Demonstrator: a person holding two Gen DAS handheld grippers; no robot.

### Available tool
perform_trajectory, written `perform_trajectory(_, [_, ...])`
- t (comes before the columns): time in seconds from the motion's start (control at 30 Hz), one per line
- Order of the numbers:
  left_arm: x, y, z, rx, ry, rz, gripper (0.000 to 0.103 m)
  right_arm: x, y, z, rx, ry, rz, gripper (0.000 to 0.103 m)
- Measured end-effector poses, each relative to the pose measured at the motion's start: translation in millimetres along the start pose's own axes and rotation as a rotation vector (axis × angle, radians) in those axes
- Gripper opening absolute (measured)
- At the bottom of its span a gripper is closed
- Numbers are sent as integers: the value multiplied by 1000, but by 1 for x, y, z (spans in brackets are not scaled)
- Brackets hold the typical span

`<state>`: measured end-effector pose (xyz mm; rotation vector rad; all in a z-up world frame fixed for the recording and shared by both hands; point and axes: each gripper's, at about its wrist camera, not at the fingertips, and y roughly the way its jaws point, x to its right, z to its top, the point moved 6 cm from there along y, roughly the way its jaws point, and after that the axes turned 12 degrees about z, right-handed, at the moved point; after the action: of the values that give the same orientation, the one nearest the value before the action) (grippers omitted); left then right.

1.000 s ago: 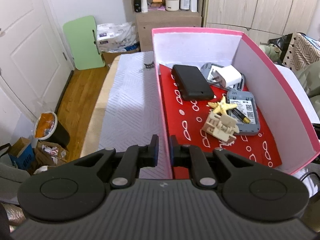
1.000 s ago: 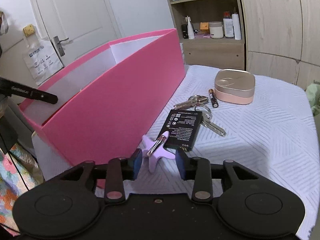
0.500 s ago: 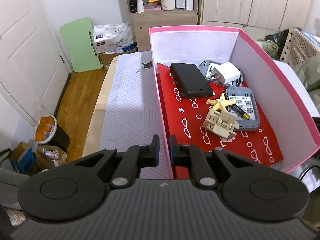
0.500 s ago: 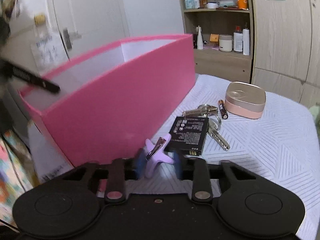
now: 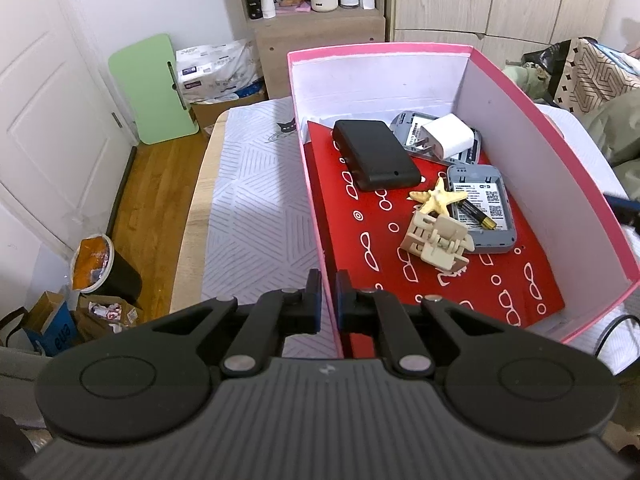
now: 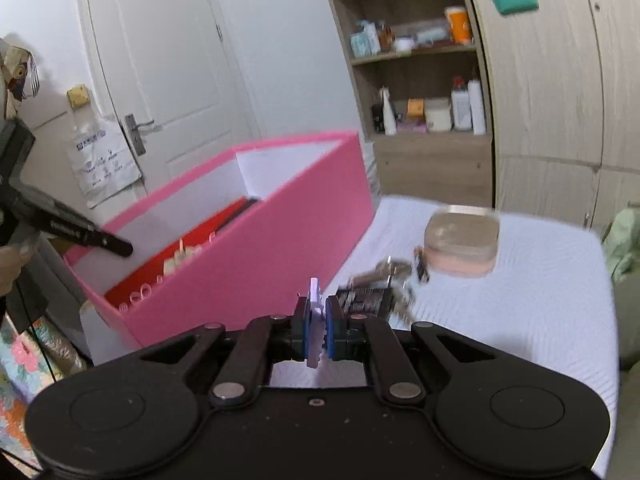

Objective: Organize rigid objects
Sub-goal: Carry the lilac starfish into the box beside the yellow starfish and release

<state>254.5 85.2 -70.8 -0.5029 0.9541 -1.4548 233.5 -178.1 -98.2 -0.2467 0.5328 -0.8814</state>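
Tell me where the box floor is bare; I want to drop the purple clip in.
Bare red liner lies along the left wall of the pink box and near the front. The back-right is crowded: black case, charger, starfish, beige clip.

Left wrist view looks down into the pink box; right wrist view faces its outer wall from beside.

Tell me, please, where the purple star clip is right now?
In the right wrist view, the purple star clip is clamped in the right gripper, raised beside the pink box.
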Motion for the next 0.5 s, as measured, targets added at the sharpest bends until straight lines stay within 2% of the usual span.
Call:
perform_trajectory(0.2, [1, 1, 2, -9, 17, -3, 6, -17, -14, 34, 52, -86, -33, 10])
perform_trajectory(0.3, [2, 0, 2, -11, 31, -2, 6, -32, -15, 59, 57, -133, -5, 10])
perform_trajectory(0.4, [3, 0, 3, -6, 35, -2, 6, -50, 0, 84, 12, -150, 60, 10])
perform_trajectory(0.5, [1, -1, 1, 1, 27, -10, 6, -70, 36, 100, -86, -157, 128, 10])
